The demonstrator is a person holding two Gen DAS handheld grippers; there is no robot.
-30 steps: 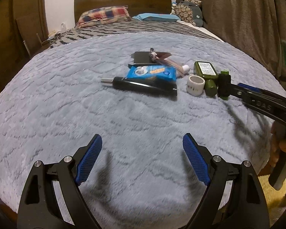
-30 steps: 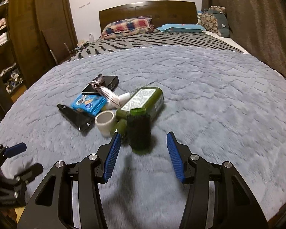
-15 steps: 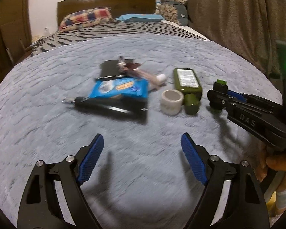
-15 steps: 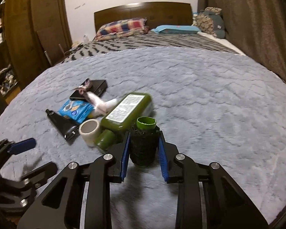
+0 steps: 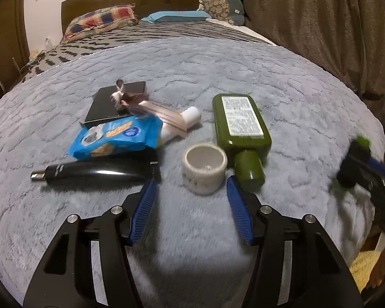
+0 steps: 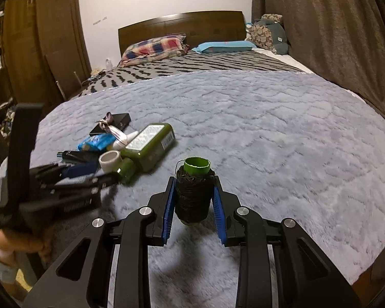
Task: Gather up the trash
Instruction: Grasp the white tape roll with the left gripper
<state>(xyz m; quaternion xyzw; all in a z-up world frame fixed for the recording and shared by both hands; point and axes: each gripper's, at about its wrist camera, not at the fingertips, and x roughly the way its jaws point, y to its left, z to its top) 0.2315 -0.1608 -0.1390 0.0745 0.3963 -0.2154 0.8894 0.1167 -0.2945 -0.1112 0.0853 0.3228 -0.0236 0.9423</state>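
My right gripper [image 6: 192, 202] is shut on a dark thread spool [image 6: 192, 192] with a green core and holds it above the grey blanket; the spool also shows blurred in the left wrist view [image 5: 353, 164]. My left gripper [image 5: 191, 205] is open and empty, its fingers just short of a white tape roll [image 5: 204, 168]. Around the roll lie a green bottle [image 5: 240, 125], a black tube [image 5: 95, 173], a blue snack packet [image 5: 118, 137], a white tube [image 5: 182, 120], a black box [image 5: 113, 102] and a crumpled wrapper [image 5: 131, 98].
The grey blanket [image 6: 269, 128] covers the bed, with a striped cover and pillows [image 6: 154, 48] at the headboard. Brown curtains [image 6: 333, 38] hang on the right. A wooden wardrobe [image 6: 38, 38] stands on the left. The bed edge runs close at front right [image 5: 359, 231].
My right gripper closed on the thread spool and lifted it off the blanket. My left gripper moved forward and right up to the tape roll, still open.
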